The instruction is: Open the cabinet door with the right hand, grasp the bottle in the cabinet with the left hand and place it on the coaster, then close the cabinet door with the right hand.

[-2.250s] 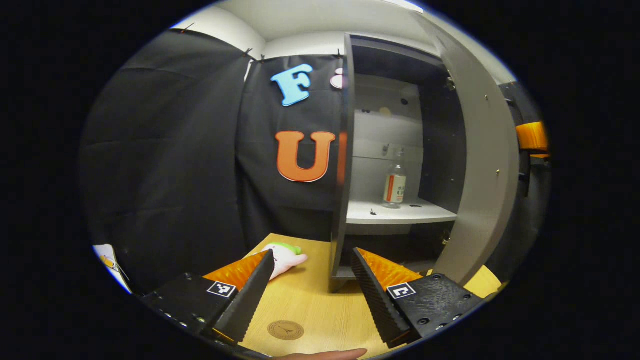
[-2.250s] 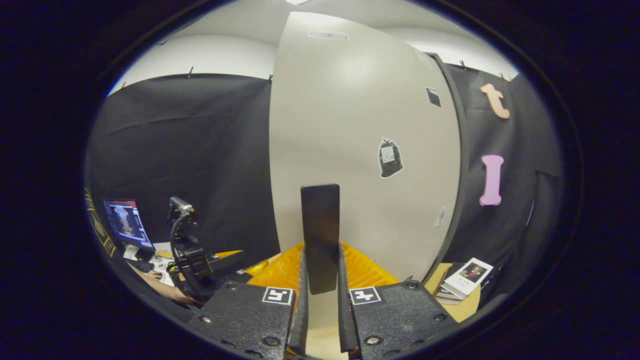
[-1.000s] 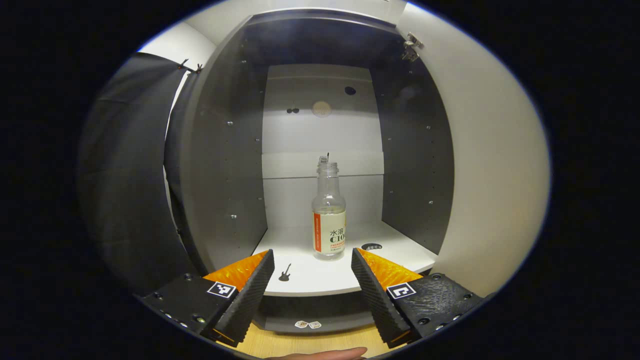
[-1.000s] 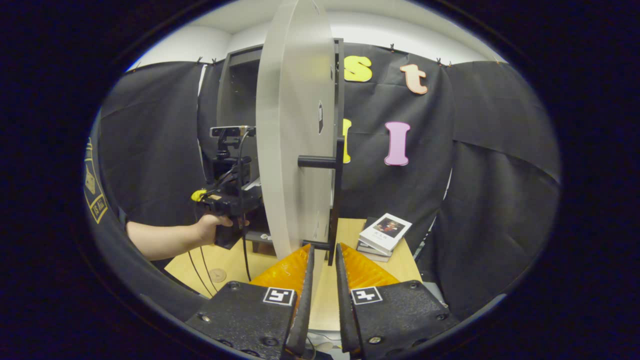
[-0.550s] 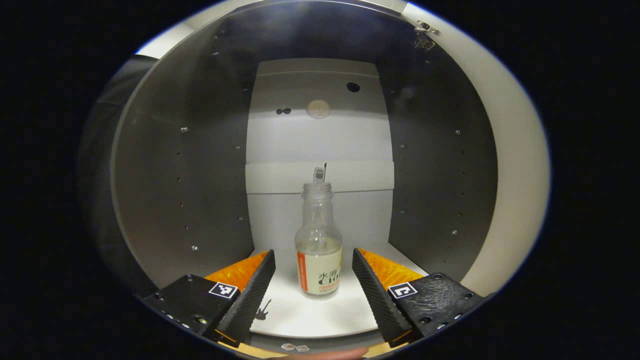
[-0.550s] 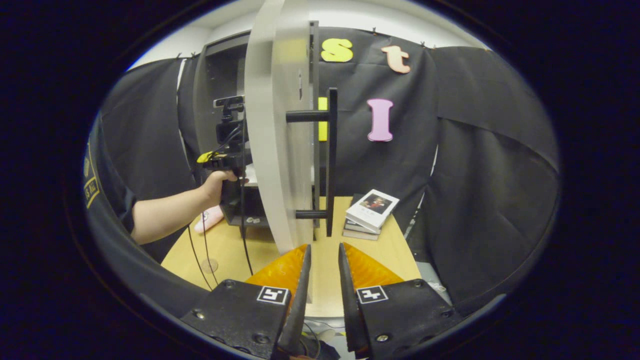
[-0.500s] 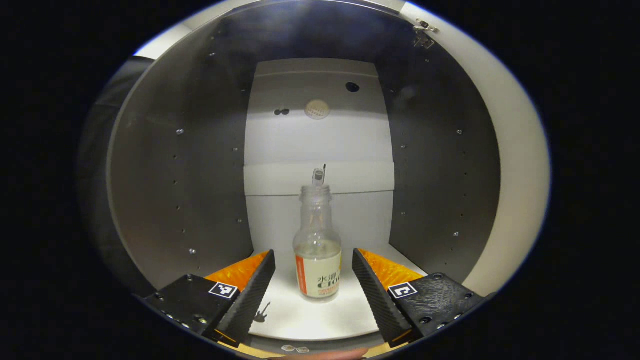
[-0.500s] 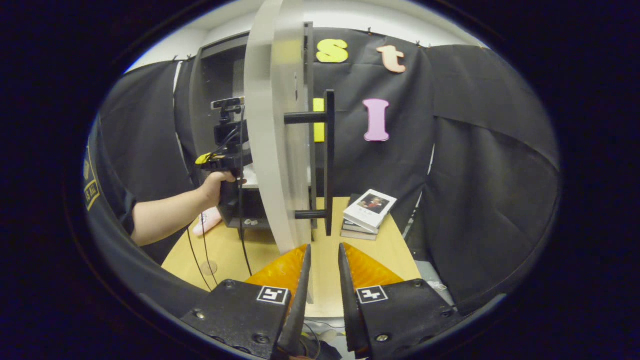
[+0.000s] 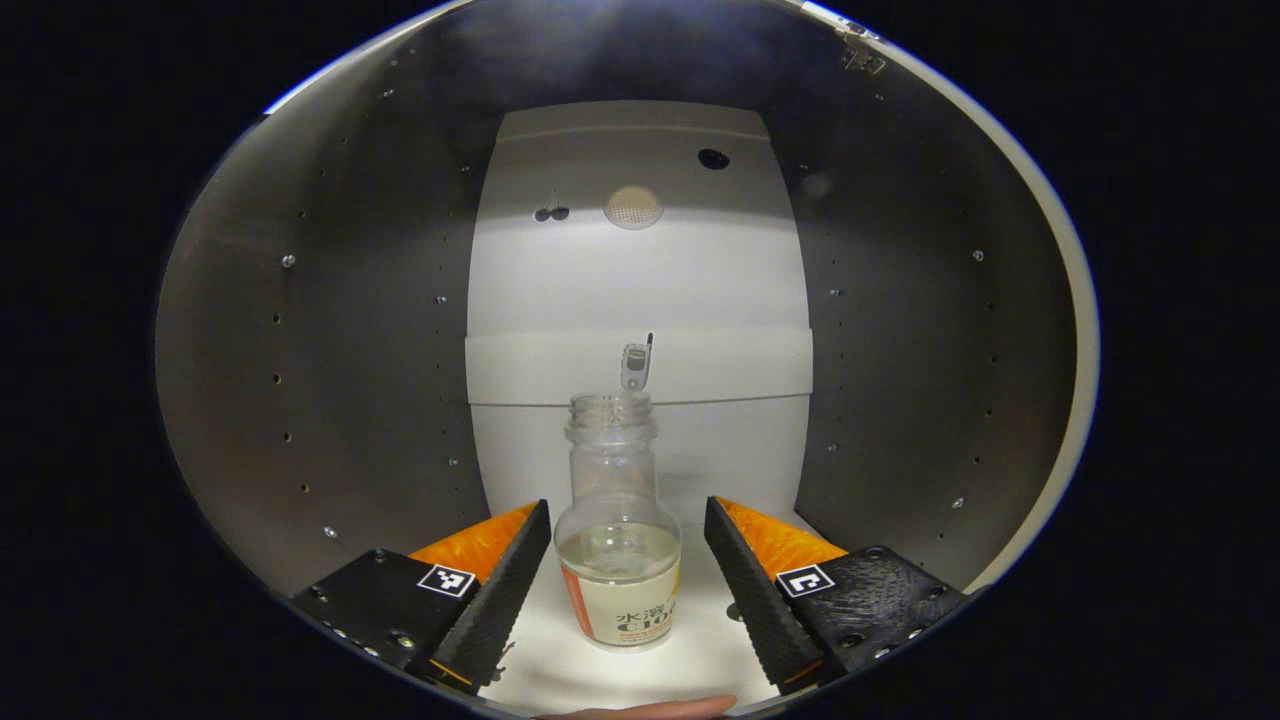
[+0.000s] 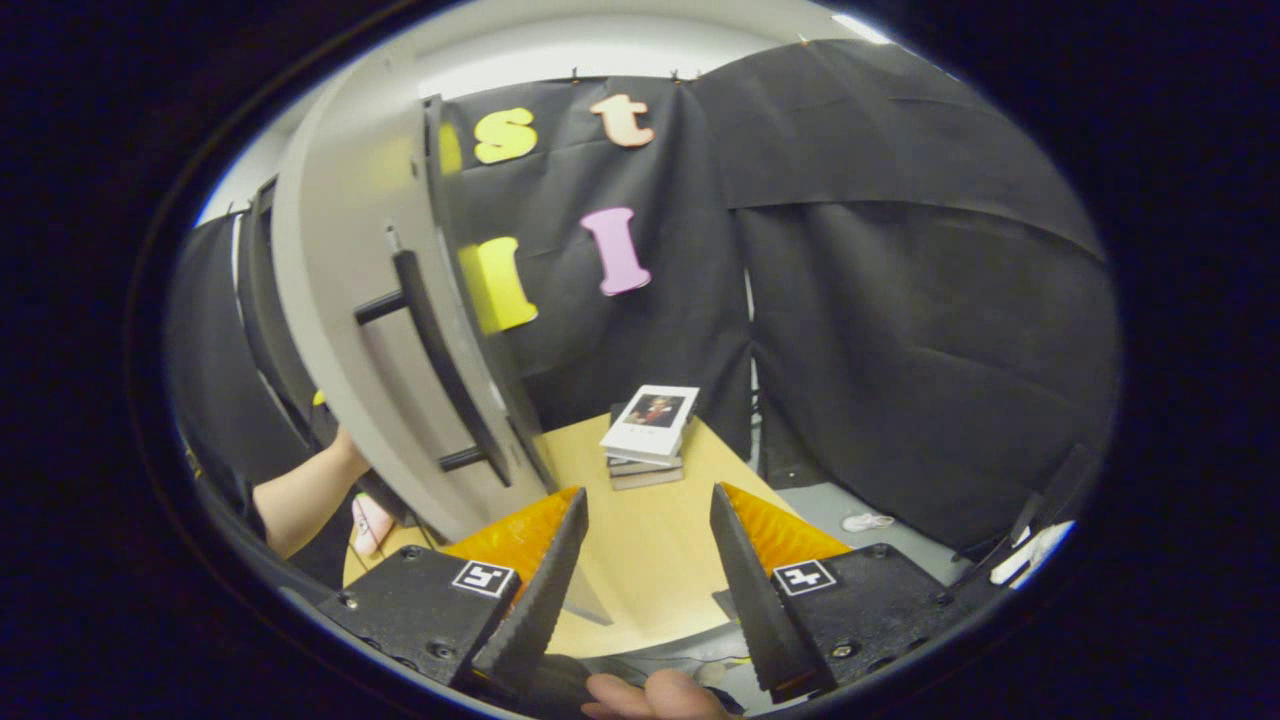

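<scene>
Bottle (image 9: 620,545) standing upright on the white shelf (image 9: 700,655) inside the cabinet (image 9: 330,330), uncapped, some clear liquid in the lower half. Sitting between the fingers of the left hand-held gripper (image 9: 627,575), jaws spread wide, a gap showing on either side; not yet gripping anything. Right hand-held gripper (image 10: 648,560) hanging open and empty over the worktop (image 10: 640,560), clear of the door handle (image 10: 440,370). Cabinet door (image 10: 340,330) swung wide, so opening step judged done. Stack of books (image 10: 645,435) lying further back on the worktop.

Reaching stage of the grasp judged nearly finished: closing the left jaws on the bottle body coming next. Remaining after that: lifting out, setting on the coaster, shutting the door with the right. Watching for spillage, open neck and liquid inside calling for an upright carry.
</scene>
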